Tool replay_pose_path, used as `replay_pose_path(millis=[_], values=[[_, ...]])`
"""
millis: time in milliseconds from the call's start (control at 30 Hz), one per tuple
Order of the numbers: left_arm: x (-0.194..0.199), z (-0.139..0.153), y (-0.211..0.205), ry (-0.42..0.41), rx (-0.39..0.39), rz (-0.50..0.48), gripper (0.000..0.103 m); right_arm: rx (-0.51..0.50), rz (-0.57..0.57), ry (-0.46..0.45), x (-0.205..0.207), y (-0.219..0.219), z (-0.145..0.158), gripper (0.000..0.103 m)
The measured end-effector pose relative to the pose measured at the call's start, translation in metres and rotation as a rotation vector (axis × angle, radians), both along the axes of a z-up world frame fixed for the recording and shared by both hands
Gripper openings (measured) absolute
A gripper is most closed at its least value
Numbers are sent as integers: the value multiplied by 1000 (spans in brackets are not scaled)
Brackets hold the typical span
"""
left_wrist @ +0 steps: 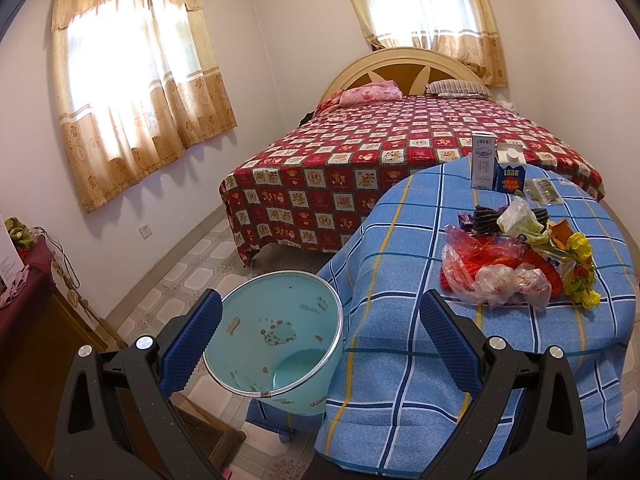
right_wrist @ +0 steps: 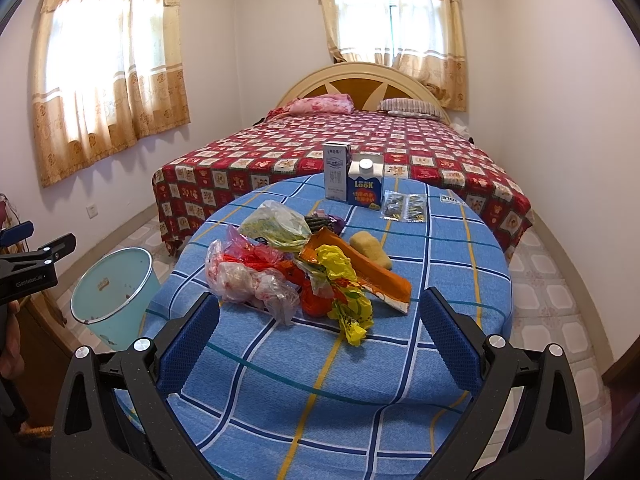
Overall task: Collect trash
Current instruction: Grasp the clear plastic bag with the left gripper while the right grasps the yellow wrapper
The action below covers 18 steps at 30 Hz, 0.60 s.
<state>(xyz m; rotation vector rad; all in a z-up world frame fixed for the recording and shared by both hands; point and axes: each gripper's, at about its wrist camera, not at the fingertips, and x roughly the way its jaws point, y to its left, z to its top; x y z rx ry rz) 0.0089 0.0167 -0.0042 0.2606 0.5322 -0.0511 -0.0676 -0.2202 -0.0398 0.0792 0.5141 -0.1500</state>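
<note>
From the left wrist, the left gripper [left_wrist: 320, 344] hangs wide open and empty over the bare pale-blue bin [left_wrist: 276, 340] beside the surface [left_wrist: 400, 340], nothing collected yet. From the right wrist, the right gripper [right_wrist: 320, 338], equally spread and empty, faces the trash pile [right_wrist: 304, 272] mid-surface, revealing a yellow sponge [right_wrist: 370, 249] behind it.

A heap of trash [right_wrist: 304, 272] is lying near the middle of the table: crumpled clear bags [right_wrist: 256, 284] with red print, a yellow wrapper [right_wrist: 348, 308], a pale green bag [right_wrist: 276, 224] and an orange carton [right_wrist: 360, 272] lying flat on its side. Two cartons are standing upright, touching, at the far edge: a white one [right_wrist: 336, 176] and a blue one [right_wrist: 365, 182]. The bin [left_wrist: 276, 344], light blue and open-topped, is sitting tilted on the floor just beside the table, nearly empty inside.
</note>
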Motion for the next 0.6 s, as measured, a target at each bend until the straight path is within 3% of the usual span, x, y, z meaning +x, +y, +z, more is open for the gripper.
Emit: replay_pose_path(millis=[200, 600], values=[[9, -17, -6, 28, 9, 9, 97, 24, -6, 15, 7, -13, -14, 98], [47, -85, -21, 137, 33, 27, 97, -6, -80, 62, 39, -51, -69, 97]])
